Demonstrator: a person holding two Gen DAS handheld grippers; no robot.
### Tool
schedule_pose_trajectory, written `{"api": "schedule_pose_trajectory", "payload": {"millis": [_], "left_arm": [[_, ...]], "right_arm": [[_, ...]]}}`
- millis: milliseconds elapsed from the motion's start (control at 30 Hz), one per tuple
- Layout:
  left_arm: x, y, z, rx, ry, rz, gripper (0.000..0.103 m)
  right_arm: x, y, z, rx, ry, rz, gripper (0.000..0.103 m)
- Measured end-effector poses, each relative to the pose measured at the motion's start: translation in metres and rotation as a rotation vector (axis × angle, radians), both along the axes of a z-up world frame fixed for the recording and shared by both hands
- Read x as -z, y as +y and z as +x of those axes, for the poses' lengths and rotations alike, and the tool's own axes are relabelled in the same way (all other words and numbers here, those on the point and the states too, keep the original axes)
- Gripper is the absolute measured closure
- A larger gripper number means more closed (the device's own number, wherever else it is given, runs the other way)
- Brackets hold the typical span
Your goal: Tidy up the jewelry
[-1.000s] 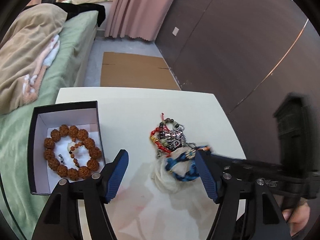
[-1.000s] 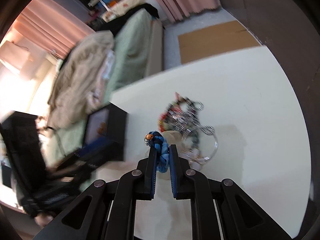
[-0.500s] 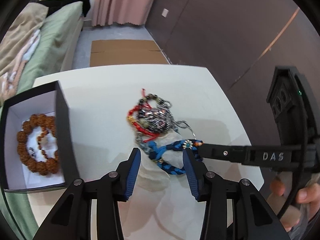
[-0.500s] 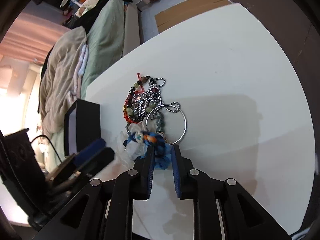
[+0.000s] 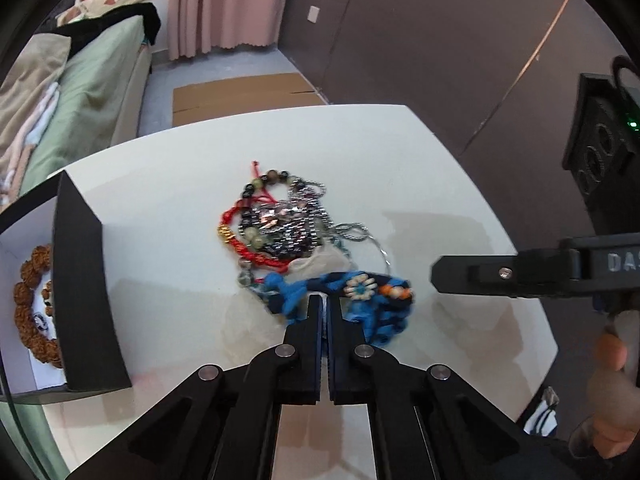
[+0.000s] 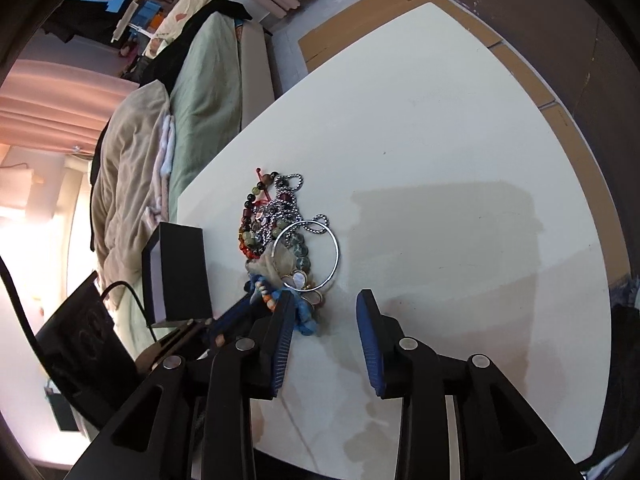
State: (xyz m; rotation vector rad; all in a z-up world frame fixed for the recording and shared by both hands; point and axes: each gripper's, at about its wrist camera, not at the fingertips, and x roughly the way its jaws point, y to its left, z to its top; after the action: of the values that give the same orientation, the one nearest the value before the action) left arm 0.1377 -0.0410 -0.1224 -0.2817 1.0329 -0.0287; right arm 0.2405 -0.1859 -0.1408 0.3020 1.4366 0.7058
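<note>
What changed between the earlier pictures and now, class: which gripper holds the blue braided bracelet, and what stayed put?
The bracelet was handed over. The left gripper, open a second ago, has shut on the blue braided bracelet; the right gripper, which had been clamping it, has opened and let go. The jewelry pile, the black box with its brown bead bracelet and the white table stayed as they were.

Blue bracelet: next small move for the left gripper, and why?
Probably lift the blue bracelet gently clear of the pile. The left gripper is shut on it, the right gripper is open, and the box sits to the left.
</note>
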Motion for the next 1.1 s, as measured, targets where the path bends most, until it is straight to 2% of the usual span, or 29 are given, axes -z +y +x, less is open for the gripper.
{"api": "schedule_pose_trajectory", "payload": {"millis": [133, 267, 533, 600, 633, 667, 900, 1100], "left_arm": [[-0.01, 0.007, -0.004, -0.006, -0.04, -0.032, 0.103], [-0.027, 0.019, -0.013, -0.015, -0.091, -0.114, 0.103], [-0.033, 0.033, -0.019, -0.032, -0.102, -0.229, 0.103], [-0.037, 0.036, -0.022, -0.035, -0.113, -0.237, 0.103], [-0.039, 0.038, -0.024, -0.04, -0.119, -0.234, 0.103], [-0.042, 0.041, -0.026, -0.048, -0.128, -0.235, 0.103], [-0.053, 0.064, -0.038, -0.095, -0.164, -0.242, 0.103], [-0.072, 0.095, -0.06, -0.172, -0.241, -0.253, 0.103]], "right_arm": [[0.002, 0.007, -0.003, -0.019, 0.003, -0.005, 0.07], [0.006, 0.017, -0.008, -0.049, 0.005, -0.009, 0.07], [0.018, 0.046, -0.015, -0.095, 0.023, -0.019, 0.07], [0.016, 0.048, -0.015, -0.08, 0.0, -0.011, 0.071], [0.013, 0.046, -0.015, -0.057, -0.026, -0.01, 0.075], [0.01, 0.045, -0.015, -0.044, -0.046, -0.014, 0.089], [-0.014, 0.029, -0.012, 0.038, -0.122, 0.032, 0.089], [-0.02, 0.025, -0.011, 0.065, -0.14, 0.032, 0.089]]}}
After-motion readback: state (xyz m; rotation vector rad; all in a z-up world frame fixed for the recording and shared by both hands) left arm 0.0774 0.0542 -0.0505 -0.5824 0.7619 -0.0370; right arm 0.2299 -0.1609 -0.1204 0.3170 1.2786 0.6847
